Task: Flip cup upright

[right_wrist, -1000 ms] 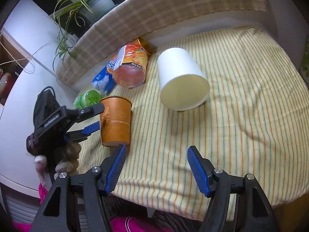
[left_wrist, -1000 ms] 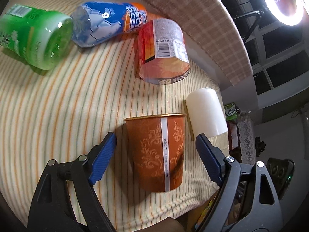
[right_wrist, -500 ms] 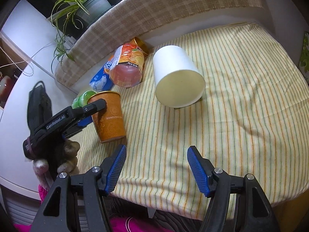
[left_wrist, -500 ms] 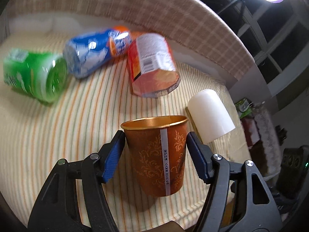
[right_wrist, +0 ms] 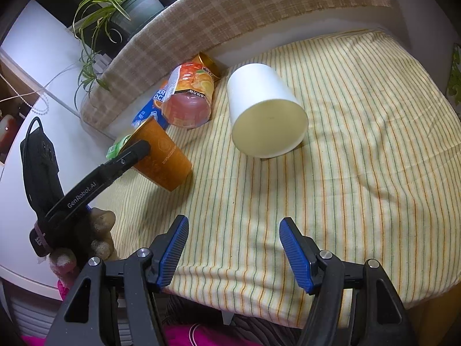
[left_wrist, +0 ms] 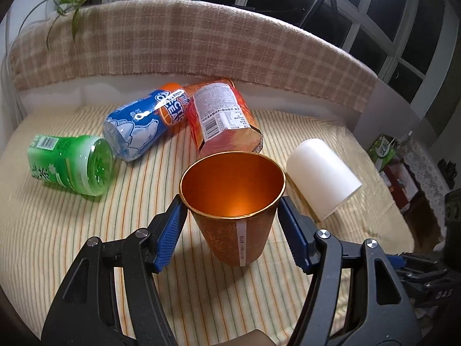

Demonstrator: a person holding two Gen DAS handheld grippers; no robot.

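Snugly, ribbed blue tongs (left_wrist: 232, 213) clasp tapered orange cup (left_wrist: 236, 230).

A green bottle (left_wrist: 70, 167) lies on its side at the left of the striped cloth (left_wrist: 72, 230). Just right of it and farther back lies a blue bottle (left_wrist: 142, 124), touching an orange-labelled bottle (left_wrist: 224, 119). A white paper cup (right_wrist: 266, 112) lies tipped over at the right. A checked blanket (left_wrist: 201, 43) runs along the far edge, with a potted spider plant (right_wrist: 115, 5) beyond
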